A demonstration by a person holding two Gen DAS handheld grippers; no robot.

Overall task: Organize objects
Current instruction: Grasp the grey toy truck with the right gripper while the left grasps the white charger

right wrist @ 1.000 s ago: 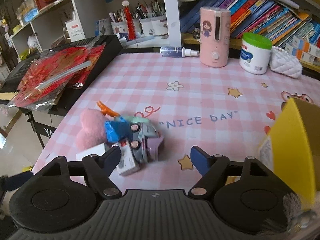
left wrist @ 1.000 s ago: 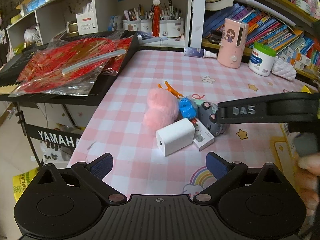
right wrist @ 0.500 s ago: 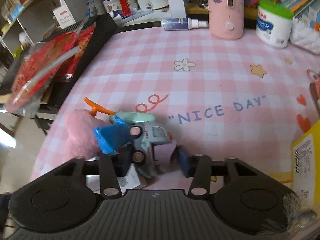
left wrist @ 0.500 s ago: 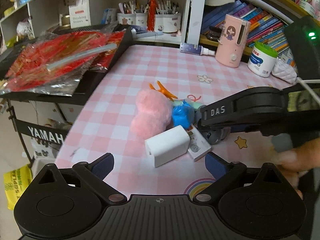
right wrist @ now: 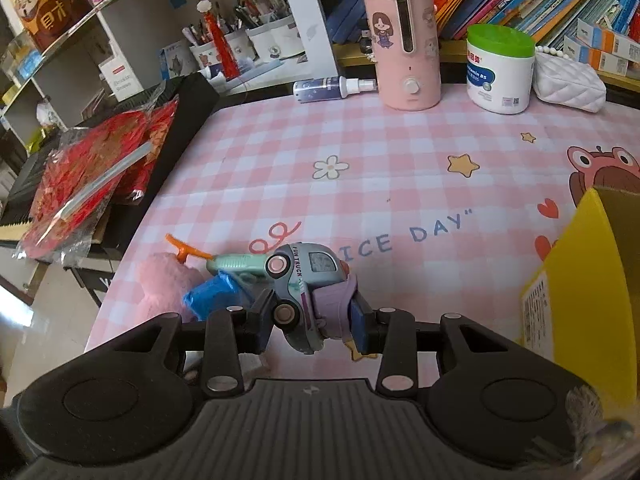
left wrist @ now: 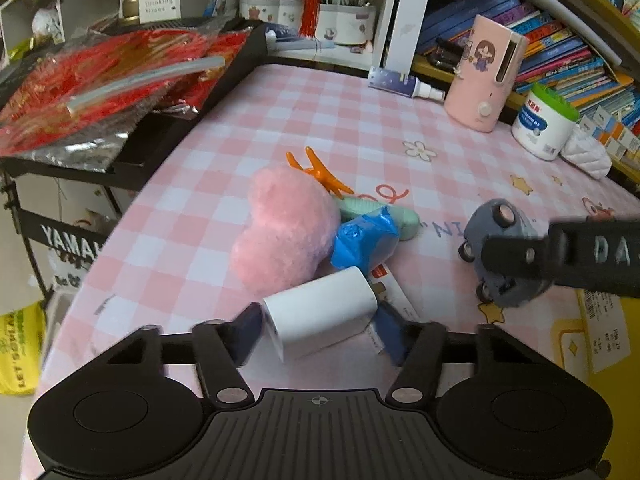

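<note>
On the pink checked tablecloth lies a small heap: a pink plush (left wrist: 284,232), an orange hair clip (left wrist: 320,172), a crumpled blue wrapper (left wrist: 364,240), a mint-green item (left wrist: 384,212) and a white charger block (left wrist: 320,316). My left gripper (left wrist: 320,330) has its jaws closing, with a pad against each side of the charger. A small white carton (left wrist: 396,300) lies partly under it. My right gripper (right wrist: 312,316) is shut on a grey-blue toy truck (right wrist: 308,276), which is tilted. In the left wrist view the truck (left wrist: 500,232) hangs clear to the right of the heap.
A yellow box (right wrist: 580,280) stands at the right. Along the back are a pink humidifier (right wrist: 404,36), a green-lidded white jar (right wrist: 500,72), a spray bottle (right wrist: 332,88) and a white quilted pouch (right wrist: 568,84). Red foil packets (left wrist: 104,80) lie on a keyboard beyond the table's left edge.
The left gripper came down onto the charger and its jaws closed in on it. The right gripper shut on the toy truck and carried it right, away from the heap.
</note>
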